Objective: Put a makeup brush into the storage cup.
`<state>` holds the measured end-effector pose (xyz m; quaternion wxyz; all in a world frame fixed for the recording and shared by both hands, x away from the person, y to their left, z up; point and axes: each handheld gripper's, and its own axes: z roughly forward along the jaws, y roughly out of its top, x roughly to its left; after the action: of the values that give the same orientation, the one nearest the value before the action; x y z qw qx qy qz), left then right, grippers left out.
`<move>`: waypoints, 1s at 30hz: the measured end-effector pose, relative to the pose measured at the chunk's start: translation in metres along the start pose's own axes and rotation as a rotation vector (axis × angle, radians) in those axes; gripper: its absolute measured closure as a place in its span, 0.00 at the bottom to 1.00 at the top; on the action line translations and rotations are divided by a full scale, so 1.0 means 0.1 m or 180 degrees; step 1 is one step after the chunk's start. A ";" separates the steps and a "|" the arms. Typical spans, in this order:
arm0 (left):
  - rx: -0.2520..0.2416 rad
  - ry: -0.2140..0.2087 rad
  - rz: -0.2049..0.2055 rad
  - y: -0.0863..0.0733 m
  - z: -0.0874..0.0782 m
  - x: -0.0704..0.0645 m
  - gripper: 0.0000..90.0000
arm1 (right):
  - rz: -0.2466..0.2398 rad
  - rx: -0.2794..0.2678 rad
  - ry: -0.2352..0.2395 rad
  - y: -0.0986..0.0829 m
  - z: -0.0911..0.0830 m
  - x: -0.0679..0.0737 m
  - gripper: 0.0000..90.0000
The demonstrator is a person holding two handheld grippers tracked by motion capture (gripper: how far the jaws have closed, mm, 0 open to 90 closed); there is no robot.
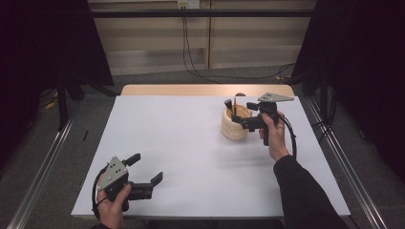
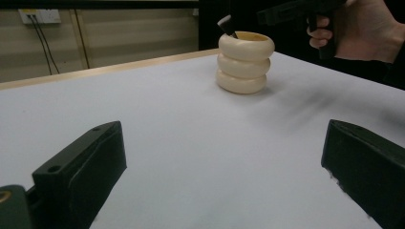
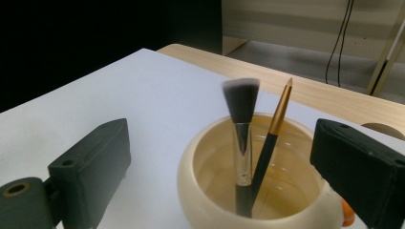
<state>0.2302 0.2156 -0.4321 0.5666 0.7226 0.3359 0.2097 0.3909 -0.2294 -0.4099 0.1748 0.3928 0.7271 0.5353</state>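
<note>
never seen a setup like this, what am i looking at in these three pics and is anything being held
A person at a table holds a hand-held two-jaw tool in each hand. One picture looks down from above; the other two come from cameras riding on each tool, looking along its black jaws. On the white table stands a cream ribbed pot with a makeup brush and a thin gold-tipped brush upright in it. The right tool hangs open at the pot. The left tool is open near the front edge. Nothing is held.

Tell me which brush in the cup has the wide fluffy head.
The silver-ferruled brush, standing upright in the cream cup. The gold-handled brush leaning beside it ends in a fine point.
</note>
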 end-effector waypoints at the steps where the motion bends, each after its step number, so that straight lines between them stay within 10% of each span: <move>1: -0.0005 -0.0016 -0.0005 0.00 0.00 0.01 0.01 | 0.0020 0.0005 -0.0004 0.00 -0.02 0.01 0.04; 30: -0.0016 0.0030 -0.0006 0.00 -0.02 0.00 0.01 | -0.0012 -0.0122 -0.0258 -0.21 -0.59 0.19 0.01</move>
<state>0.2289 0.2167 -0.4318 0.5670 0.7198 0.3388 0.2133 0.3310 -0.2558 -0.4044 0.2126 0.4094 0.7097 0.5325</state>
